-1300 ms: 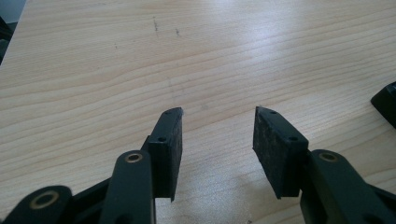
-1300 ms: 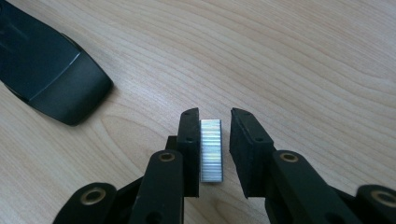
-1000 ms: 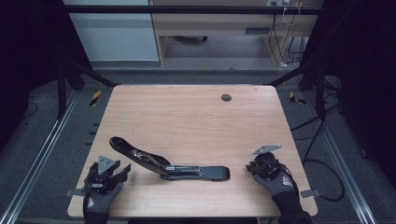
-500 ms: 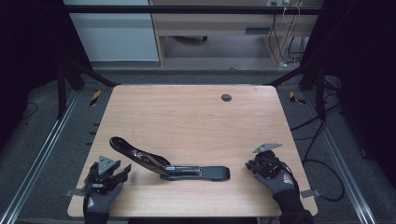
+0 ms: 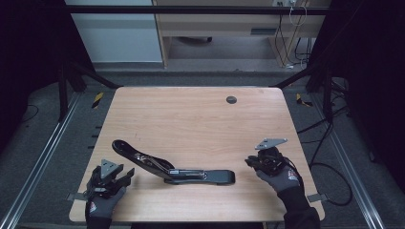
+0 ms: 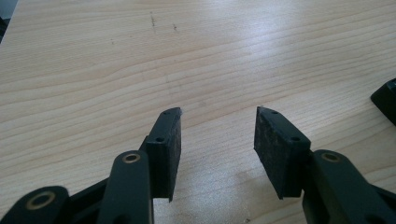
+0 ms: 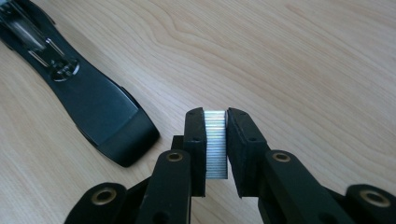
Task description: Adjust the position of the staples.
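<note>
Right gripper view: unmarked staple strip (image 7: 215,142), no legible writing.

a light wooden table (image 5: 200,124) with rounded corners and a small dark round cap (image 5: 231,99) near its far edge stands on a grey carpeted floor (image 5: 52,157), with metal rails (image 5: 36,167) running along its left and right sides. at the far side stand a pale cabinet (image 5: 114,36) and a wooden desk (image 5: 224,24), with cables (image 5: 291,33) hanging at the far right. the room's left and right edges lie in deep shadow, and yellow-and-black tape (image 5: 97,99) marks the floor near the far corners.
</note>
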`<state>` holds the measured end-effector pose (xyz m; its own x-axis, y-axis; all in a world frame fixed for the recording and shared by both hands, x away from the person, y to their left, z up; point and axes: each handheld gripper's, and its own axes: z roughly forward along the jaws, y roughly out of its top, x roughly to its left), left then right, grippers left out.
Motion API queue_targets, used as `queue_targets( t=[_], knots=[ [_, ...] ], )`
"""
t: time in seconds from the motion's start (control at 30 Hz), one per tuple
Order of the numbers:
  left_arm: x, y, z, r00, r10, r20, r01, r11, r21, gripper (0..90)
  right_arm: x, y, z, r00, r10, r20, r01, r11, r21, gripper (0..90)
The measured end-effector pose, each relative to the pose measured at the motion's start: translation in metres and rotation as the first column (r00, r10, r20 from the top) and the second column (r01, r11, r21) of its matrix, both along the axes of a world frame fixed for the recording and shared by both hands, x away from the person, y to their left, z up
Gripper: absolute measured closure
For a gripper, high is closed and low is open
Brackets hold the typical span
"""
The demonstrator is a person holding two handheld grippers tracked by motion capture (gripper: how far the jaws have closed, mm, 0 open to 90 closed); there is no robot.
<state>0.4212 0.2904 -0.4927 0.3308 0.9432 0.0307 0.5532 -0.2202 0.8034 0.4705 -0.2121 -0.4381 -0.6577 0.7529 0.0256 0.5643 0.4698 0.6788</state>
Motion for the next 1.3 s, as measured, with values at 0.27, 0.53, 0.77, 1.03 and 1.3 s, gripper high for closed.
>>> queue_targets(
  t=[0.27,0.53,0.77,1.03,1.3],
  knots=[
    [0.001,0.000,-0.001,1.0000,-0.002,-0.004,0.002,1.0000,0.006,51.0,0.005,0.017,0.011,0.9965,0.083,0.006,-0.083,0.997,0.000,78.4],
    [0.001,-0.001,-0.001,1.0000,-0.002,-0.007,0.002,1.0000,0.004,50.9,0.011,0.032,0.018,0.9910,0.129,0.037,-0.129,0.991,0.017,78.4],
    [0.001,0.000,-0.001,1.0000,-0.002,-0.008,0.002,1.0000,0.003,50.9,0.014,0.049,0.024,0.9792,0.199,0.042,-0.199,0.980,0.016,78.4],
    [0.001,0.000,-0.001,1.0000,-0.003,-0.009,0.003,1.0000,0.000,50.8,0.019,0.069,0.029,0.9648,0.260,0.041,-0.261,0.965,0.019,78.4],
    [0.001,0.000,-0.002,0.9999,-0.005,-0.011,0.005,1.0000,0.002,50.8,0.025,0.082,0.035,0.9448,0.325,0.044,-0.326,0.945,0.020,78.4]
  ],
)
